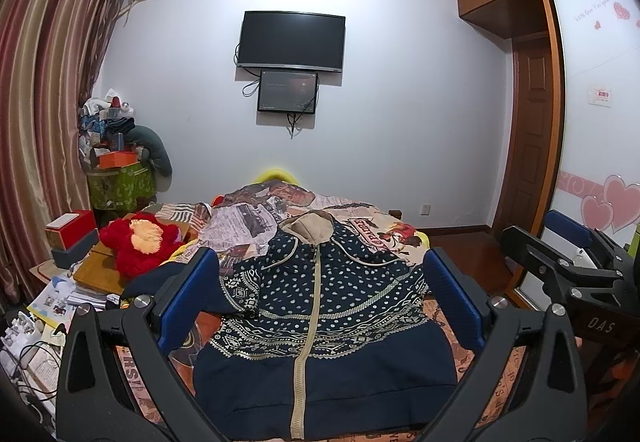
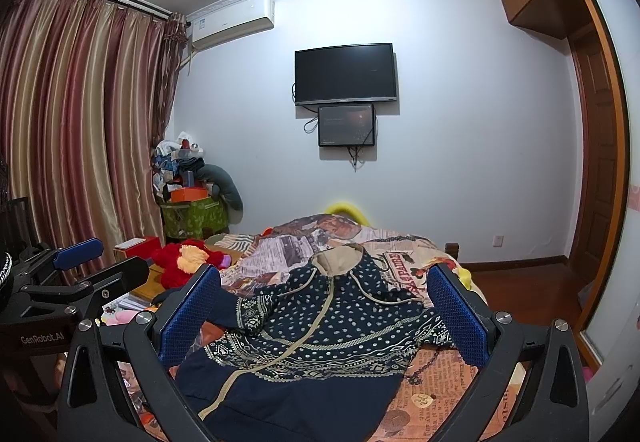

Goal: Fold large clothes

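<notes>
A dark navy patterned hoodie (image 1: 320, 306) lies face up on the bed (image 1: 492, 390), zipper (image 1: 308, 322) closed, tan-lined hood (image 1: 310, 226) toward the far wall, hem at the bottom of the frame. Its long axis runs from lower centre of the frame up to the hood, nearly straight in the left wrist view and slanted up to the right in the right wrist view. The left gripper (image 1: 320, 302) hangs above the lower body of the garment with its blue pads (image 1: 188, 306) spread wide and nothing between them. The right gripper (image 2: 324, 318) is likewise spread wide and empty, above the same garment; it also shows at the right edge of the left wrist view. One sleeve (image 2: 224, 312) lies out toward the left of the frame, passing behind the left-hand pad; the other sleeve end (image 1: 400, 270) sits near the right-hand pad. Neither gripper touches cloth, as far as can be told. Judged stage: folding not yet begun, the hoodie only laid flat. The left gripper looks squarer to the zipper line; the right sees the right half better. Each sleeve probably falls to the gripper on its own side. A red plush toy (image 1: 138, 242) and clutter sit at the middle left, apart from the garment.
</notes>
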Motion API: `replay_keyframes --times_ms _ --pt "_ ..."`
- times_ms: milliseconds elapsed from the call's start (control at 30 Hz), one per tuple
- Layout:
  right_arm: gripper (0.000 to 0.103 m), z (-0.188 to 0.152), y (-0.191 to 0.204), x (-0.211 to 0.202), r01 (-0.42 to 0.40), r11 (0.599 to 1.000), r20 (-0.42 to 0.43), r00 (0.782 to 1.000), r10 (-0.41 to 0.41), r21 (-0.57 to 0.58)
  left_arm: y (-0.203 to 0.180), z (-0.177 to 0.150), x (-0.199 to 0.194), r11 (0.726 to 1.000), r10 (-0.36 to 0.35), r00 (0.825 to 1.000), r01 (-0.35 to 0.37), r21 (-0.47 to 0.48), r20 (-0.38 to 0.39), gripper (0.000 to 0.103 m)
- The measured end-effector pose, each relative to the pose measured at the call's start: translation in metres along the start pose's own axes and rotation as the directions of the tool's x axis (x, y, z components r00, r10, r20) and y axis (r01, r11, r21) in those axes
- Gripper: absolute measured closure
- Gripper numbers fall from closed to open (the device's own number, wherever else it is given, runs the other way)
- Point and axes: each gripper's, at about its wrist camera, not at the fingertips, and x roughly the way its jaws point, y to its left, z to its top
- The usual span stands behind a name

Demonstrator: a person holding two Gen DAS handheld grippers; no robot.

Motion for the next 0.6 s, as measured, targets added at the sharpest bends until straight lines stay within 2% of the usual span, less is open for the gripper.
replay_keyframes --times_ms 333,600 --pt "0.0 -0.001 0.0 0.0 0.001 1.0 -0.003 1.0 -0.001 0.001 0.004 0.0 0.002 1.0 0.006 1.0 -0.006 -0.002 -0.006 0.0" --pt "0.0 0.003 -0.002 0.015 0.003 1.0 -0.024 1.0 -0.003 0.001 0.011 -0.003 0.024 1.0 0.018 0.999 -0.018 -0.006 -0.039 0.0"
